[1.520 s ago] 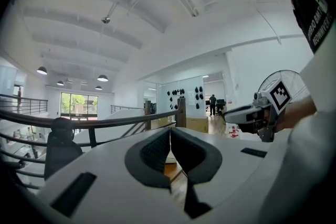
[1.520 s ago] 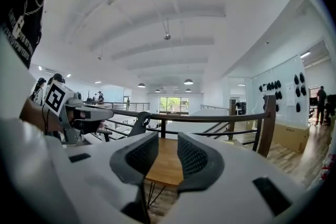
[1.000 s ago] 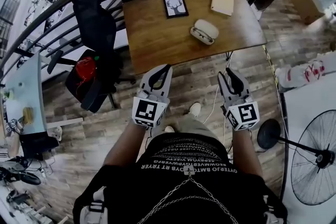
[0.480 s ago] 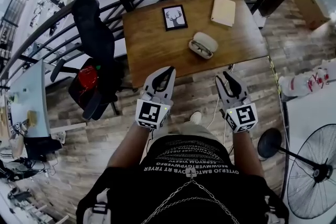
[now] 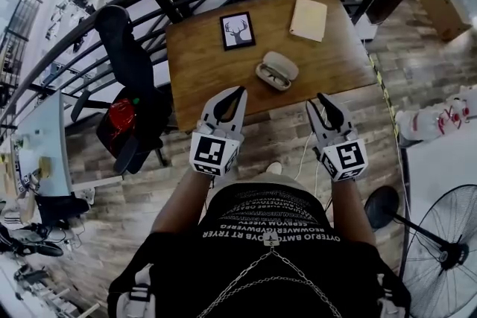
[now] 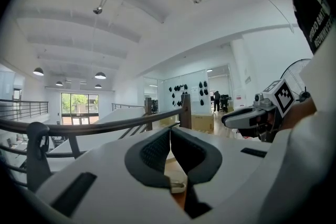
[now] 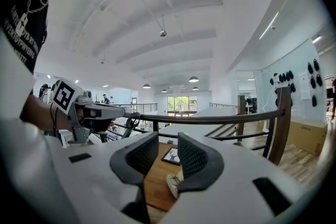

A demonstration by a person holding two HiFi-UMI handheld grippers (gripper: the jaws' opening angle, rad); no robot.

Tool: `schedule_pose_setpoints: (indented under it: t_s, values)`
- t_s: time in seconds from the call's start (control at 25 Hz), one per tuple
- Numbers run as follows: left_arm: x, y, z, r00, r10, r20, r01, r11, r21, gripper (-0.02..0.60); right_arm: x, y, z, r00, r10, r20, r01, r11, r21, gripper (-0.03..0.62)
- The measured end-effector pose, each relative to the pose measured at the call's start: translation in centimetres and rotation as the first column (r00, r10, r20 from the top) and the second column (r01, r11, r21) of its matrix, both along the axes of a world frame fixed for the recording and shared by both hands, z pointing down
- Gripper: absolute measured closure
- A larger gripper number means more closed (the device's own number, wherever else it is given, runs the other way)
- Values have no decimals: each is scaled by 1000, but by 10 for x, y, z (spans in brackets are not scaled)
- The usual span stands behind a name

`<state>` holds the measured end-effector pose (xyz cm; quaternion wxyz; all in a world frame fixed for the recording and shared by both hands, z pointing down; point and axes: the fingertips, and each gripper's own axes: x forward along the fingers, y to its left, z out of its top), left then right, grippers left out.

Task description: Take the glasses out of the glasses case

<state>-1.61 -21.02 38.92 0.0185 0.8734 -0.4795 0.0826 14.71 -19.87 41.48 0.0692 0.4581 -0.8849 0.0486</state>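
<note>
Wooden table [image 5: 201,63], glasses case [image 5: 277,71] open in head view, left tool [image 6: 170,130] closed, right tool [image 7: 168,139] parted, empty

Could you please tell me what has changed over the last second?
The person has stepped closer to the table, carrying the left gripper and right gripper forward until their tips show at its near edge. Nothing was taken hold of or let go. The left jaws stay shut, the right open, both empty. The glasses case, picture and notebook lie as before.
</note>
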Motion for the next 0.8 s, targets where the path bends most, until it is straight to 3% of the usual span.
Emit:
schedule_pose_setpoints:
  t_s: [0.28, 0.8]
  values:
    - [15, -6, 13, 1000, -25, 5, 25, 999, -32, 552, 22, -12, 9, 1000, -3, 14, 3, 1000, -14, 493]
    - [-3, -34, 30, 999, -26, 21, 28, 997, -76, 552, 6, -32, 34, 1000, 0, 0, 0, 997, -71, 491]
